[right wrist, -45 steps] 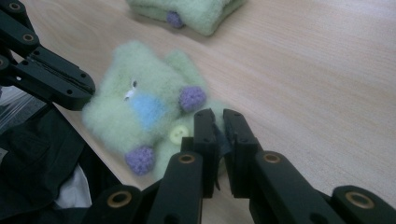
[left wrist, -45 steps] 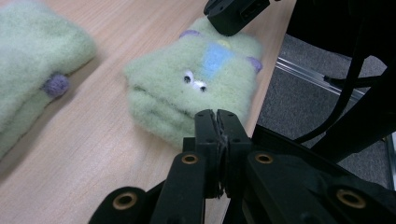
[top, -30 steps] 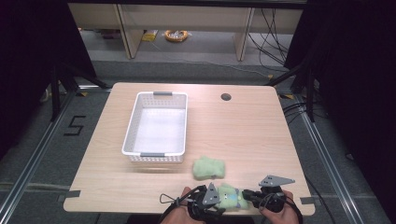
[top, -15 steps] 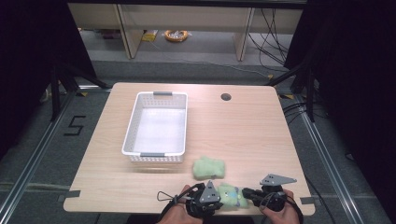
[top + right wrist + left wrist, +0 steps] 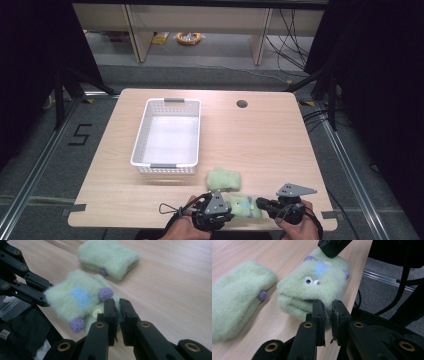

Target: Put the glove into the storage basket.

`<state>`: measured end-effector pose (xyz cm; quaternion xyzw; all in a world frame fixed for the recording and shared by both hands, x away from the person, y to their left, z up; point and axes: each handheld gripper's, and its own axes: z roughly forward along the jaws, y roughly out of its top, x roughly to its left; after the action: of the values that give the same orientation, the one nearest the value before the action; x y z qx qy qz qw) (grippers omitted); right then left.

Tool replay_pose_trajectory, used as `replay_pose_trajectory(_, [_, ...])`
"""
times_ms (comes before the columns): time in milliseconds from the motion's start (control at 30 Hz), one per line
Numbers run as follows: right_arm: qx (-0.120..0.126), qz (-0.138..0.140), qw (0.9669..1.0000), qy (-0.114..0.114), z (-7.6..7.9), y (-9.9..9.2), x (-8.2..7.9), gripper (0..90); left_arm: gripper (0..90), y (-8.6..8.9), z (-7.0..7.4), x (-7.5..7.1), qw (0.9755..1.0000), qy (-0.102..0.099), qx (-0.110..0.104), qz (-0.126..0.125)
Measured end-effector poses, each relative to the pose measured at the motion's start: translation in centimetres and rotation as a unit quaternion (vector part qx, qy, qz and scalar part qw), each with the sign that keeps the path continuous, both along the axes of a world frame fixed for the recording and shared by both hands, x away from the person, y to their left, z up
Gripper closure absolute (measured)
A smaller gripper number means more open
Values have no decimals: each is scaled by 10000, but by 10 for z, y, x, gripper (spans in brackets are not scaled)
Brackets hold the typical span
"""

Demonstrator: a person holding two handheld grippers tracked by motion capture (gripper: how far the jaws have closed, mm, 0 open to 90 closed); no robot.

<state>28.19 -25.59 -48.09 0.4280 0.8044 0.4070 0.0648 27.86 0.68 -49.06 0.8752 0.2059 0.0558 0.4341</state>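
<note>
Down at the near edge of the wooden table (image 5: 280,135), the high view has the white basket (image 5: 168,136) at the left, a plain green mitten (image 5: 223,179) just off its near right corner, and nearer the person a second fuzzy green mitten (image 5: 243,206) stretched between the left gripper (image 5: 226,209) and the right gripper (image 5: 261,204). From above that mitten is a pale blur; the left gripper view brings out its googly eyes, blue patch and purple bumps (image 5: 314,287), with the jaws having just closed and now pinching its near edge (the other gripper's black tip bites the far end at the top). The right gripper view adds a yellow button beside its own jaws, pressed together on the mitten's fuzz (image 5: 75,298), while the plain mitten (image 5: 108,256) lies apart behind.
</note>
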Motion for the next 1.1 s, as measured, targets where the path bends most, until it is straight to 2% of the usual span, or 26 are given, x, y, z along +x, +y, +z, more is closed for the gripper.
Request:
replay_pose_trajectory(33, [10, 17, 10000, 23, 1, 1, 1, 847, 816, 0, 1, -1, 10000, 47, -42, 21])
replay_pose_trajectory(67, [10, 17, 10000, 23, 1, 1, 1, 847, 816, 2, 2, 1, 10000, -22, -2, -11])
replay_pose_trajectory(100, [-15, 32, 10000, -16, 1, 1, 2, 847, 816, 3, 2, 1, 10000, -4, 10, -5])
replay_pose_trajectory(167, [112, 51, 9999, 80, 1, 3, 3, 847, 816, 4, 3, 2, 10000, -9, -48, -13])
replay_pose_trajectory(200, [29, 107, 9998, -156, 0, 2, 6, 847, 815, 4, 3, 1, 10000, 44, -53, 32])
replay_pose_trajectory(233, [20, 119, 9999, -75, 3, 4, 8, 847, 815, 6, 4, 3, 10000, -18, -23, -12])
replay_pose_trajectory(333, [59, 88, 9999, -52, 6, 8, 10, 847, 815, 9, 6, 5, 9999, 18, -110, 73])
replay_pose_trajectory(367, [107, 84, 9999, -94, 6, 9, 11, 847, 815, 11, 7, 7, 9999, -19, -66, 93])
replay_pose_trajectory(400, [19, 201, 9995, -262, 8, 12, 18, 847, 815, 13, 8, 8, 9999, -18, -84, 99])
replay_pose_trajectory(433, [19, 201, 9995, -262, 8, 12, 18, 847, 815, 14, 9, 10, 9999, -45, -74, 79])
replay_pose_trajectory(467, [-37, 227, 9994, -245, 9, 13, 20, 847, 815, 16, 10, 10, 9998, -32, -127, 138])
replay_pose_trajectory(567, [5, 285, 9992, -266, 14, 21, 28, 847, 814, 24, 13, 16, 9996, -53, -158, 245])
replay_pose_trajectory(600, [76, 184, 9997, -103, 18, 27, 31, 847, 814, 26, 15, 18, 9995, -57, -162, 252])
replay_pose_trajectory(633, [-6, 282, 9992, -299, 19, 28, 35, 847, 814, 30, 16, 21, 9995, -138, -123, 257])
replay_pose_trajectory(667, [-6, 282, 9992, -299, 19, 28, 35, 847, 814, 32, 17, 22, 9992, -61, -138, 374])
replay_pose_trajectory(700, [-37, 336, 9988, -355, 20, 30, 40, 847, 814, 34, 17, 25, 9991, -118, -182, 360])
replay_pose_trajectory(833, [-30, 310, 9991, -275, 23, 40, 51, 847, 813, 40, 20, 31, 9985, -126, -178, 500])
replay_pose_trajectory(867, [-59, 342, 9986, -406, 23, 41, 54, 847, 813, 41, 20, 34, 9985, -130, -187, 494])
replay_pose_trajectory(900, [-12, 356, 9988, -332, 23, 42, 56, 847, 813, 42, 21, 35, 9984, -118, -193, 510])
replay_pose_trajectory(933, [-12, 356, 9988, -332, 23, 42, 56, 847, 813, 44, 21, 38, 9985, -184, -88, 514])
replay_pose_trajectory(967, [-55, 390, 9985, -371, 24, 42, 59, 847, 813, 44, 21, 39, 9979, -129, -203, 594])
replay_pose_trajectory(1000, [-30, 387, 9985, -391, 24, 44, 64, 847, 812, 46, 22, 42, 9983, -175, -122, 550])
replay_pose_trajectory(1033, [-30, 387, 9985, -391, 24, 44, 64, 847, 812, 45, 21, 42, 9978, -141, -192, 611])
replay_pose_trajectory(1067, [-48, 442, 9984, -357, 24, 44, 65, 847, 812, 46, 21, 45, 9983, -191, -139, 531])
replay_pose_trajectory(1100, [-40, 354, 9989, -317, 25, 46, 66, 847, 812, 46, 20, 44, 9975, -96, -205, 666])
